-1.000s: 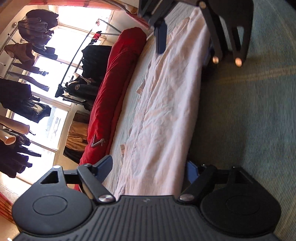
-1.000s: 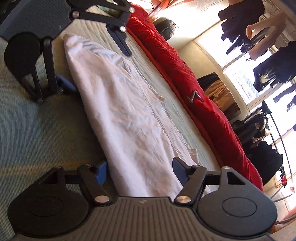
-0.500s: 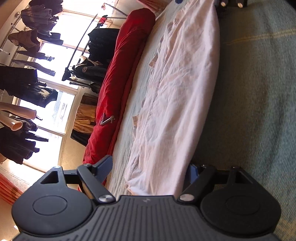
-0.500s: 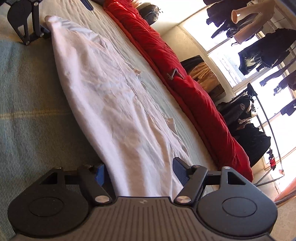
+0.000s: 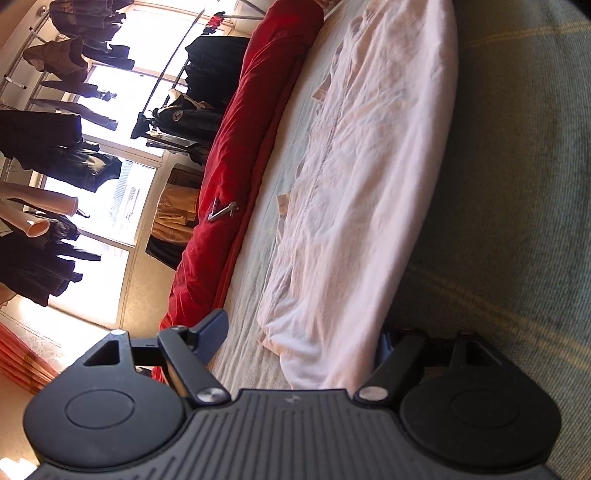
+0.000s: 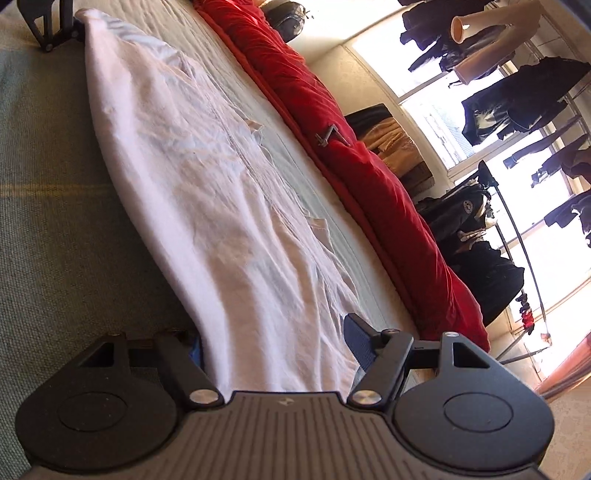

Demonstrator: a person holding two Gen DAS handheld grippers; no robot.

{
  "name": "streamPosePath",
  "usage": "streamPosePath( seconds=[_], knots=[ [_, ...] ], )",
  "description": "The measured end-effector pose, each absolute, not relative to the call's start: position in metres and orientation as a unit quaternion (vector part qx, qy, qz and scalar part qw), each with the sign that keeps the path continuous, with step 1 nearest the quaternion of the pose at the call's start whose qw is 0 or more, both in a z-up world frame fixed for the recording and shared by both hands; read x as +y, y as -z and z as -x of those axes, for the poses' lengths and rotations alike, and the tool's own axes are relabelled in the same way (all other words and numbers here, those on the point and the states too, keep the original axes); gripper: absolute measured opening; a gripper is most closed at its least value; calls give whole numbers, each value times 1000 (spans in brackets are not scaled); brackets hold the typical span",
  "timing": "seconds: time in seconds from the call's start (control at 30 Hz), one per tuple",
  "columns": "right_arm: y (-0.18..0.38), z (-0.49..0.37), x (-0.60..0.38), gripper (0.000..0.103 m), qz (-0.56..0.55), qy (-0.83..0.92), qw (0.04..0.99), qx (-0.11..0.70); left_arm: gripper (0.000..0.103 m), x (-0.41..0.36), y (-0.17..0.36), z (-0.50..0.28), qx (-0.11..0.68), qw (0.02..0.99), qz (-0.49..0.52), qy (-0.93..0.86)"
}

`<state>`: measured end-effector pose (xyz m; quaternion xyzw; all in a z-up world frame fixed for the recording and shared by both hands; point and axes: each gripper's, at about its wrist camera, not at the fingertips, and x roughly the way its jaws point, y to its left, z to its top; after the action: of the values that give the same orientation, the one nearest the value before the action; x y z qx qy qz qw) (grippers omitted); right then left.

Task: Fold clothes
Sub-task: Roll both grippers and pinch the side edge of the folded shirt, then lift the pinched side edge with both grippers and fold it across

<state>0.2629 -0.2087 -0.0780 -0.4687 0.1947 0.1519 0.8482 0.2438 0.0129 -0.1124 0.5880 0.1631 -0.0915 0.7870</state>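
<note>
A pale pink shirt (image 5: 373, 177) lies in a long folded strip on the green bedcover (image 5: 517, 184). My left gripper (image 5: 299, 343) is open, its fingers on either side of one end of the strip. In the right wrist view the same shirt (image 6: 207, 192) stretches away from my right gripper (image 6: 273, 345), which is open with its fingers astride the other end. The left gripper shows in the right wrist view at the far top left (image 6: 51, 22), at the shirt's far end.
A rolled red quilt (image 5: 236, 173) lies along the bed's far edge, with a metal clip (image 5: 221, 212) on it. Beyond it stand a clothes rack with dark jackets (image 5: 48, 147), bright windows and a small cabinet (image 5: 177, 218).
Both grippers have moved apart along the shirt towards its two ends. The right gripper has left the left wrist view. The shirt strip lies stretched longer between them.
</note>
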Motion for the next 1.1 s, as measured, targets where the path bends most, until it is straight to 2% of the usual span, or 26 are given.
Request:
streamPosePath(
  seconds=[0.03, 0.07, 0.1, 0.13, 0.17, 0.2, 0.27, 0.37, 0.57, 1.1],
  knots=[
    [80, -262, -205, 60, 474, -153, 846, 192, 63, 9, 116, -242, 158, 778, -600, 97],
    [83, -260, -200, 46, 484, -154, 841, 187, 51, 4, 120, -240, 154, 770, -611, 103],
    [86, -257, -195, 38, 493, -158, 836, 181, 39, 0, 124, -239, 149, 761, -622, 108],
    [89, -254, -189, 24, 503, -163, 830, 175, 32, -4, 128, -236, 144, 750, -635, 115],
    [91, -250, -186, 16, 512, -165, 826, 168, 18, -6, 134, -232, 139, 739, -648, 124],
    [93, -247, -184, 16, 520, -164, 823, 161, 8, -7, 137, -229, 136, 733, -654, 129],
    [96, -244, -184, 10, 531, -163, 817, 155, 3, -6, 143, -224, 132, 725, -662, 137],
    [94, -246, -186, 5, 524, -172, 816, 173, 2, -3, 137, -224, 145, 737, -645, 142],
    [75, -246, -188, 3, 520, -175, 818, 173, 1, 2, 119, -219, 140, 747, -635, 142],
    [18, -190, -196, 2, 468, -248, 810, 251, 1, 12, 80, -152, 140, 748, -628, 163]
  ],
)
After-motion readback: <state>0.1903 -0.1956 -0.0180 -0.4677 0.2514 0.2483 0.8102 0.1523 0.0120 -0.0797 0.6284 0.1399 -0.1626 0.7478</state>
